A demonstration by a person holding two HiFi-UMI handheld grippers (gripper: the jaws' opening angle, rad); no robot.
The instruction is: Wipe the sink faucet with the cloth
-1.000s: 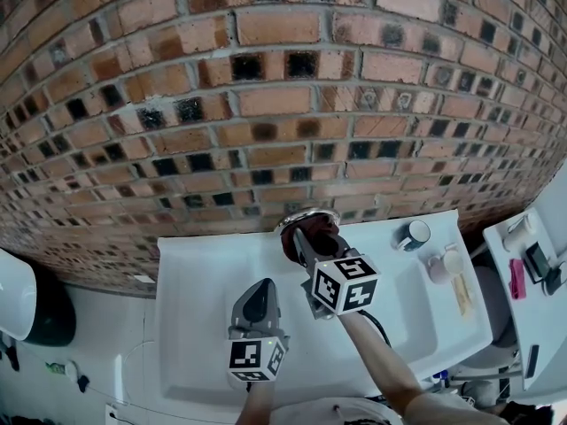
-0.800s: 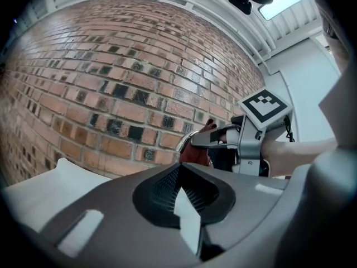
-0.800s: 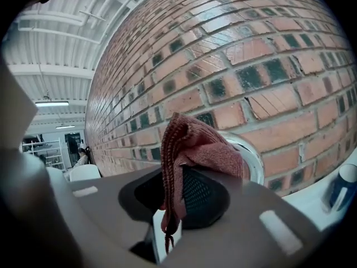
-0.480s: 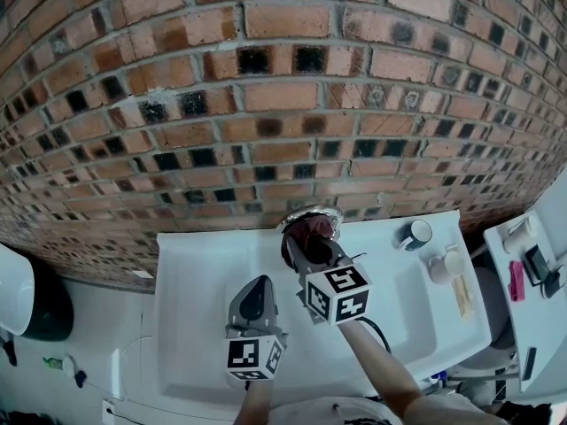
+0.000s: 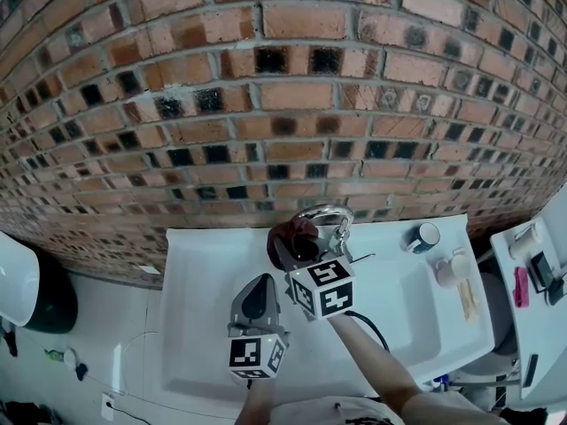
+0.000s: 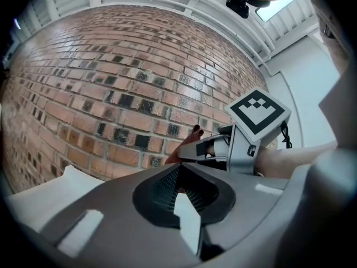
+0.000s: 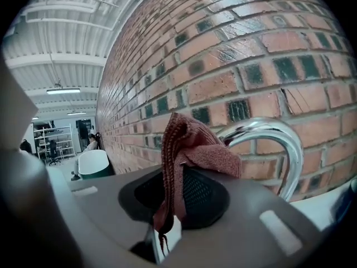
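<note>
A person is standing at a white sink (image 5: 199, 273) set against a brick wall (image 5: 283, 104), holding a gripper in each hand. The right gripper (image 5: 291, 253) is clamping a bunched dark red cloth (image 7: 192, 152), which is sitting just left of the curved chrome faucet (image 7: 276, 135). It is close against the arch, though whether it is actually touching is hard to judge. The left gripper (image 5: 261, 283) is hanging lower over the basin, closed on nothing and apart from the faucet. The wiping seems to be under way. Doing it well is going to mean pressing the cloth along the whole curve, keeping the hard jaws off the chrome and gripping tightly enough that the cloth is not slipping free
</note>
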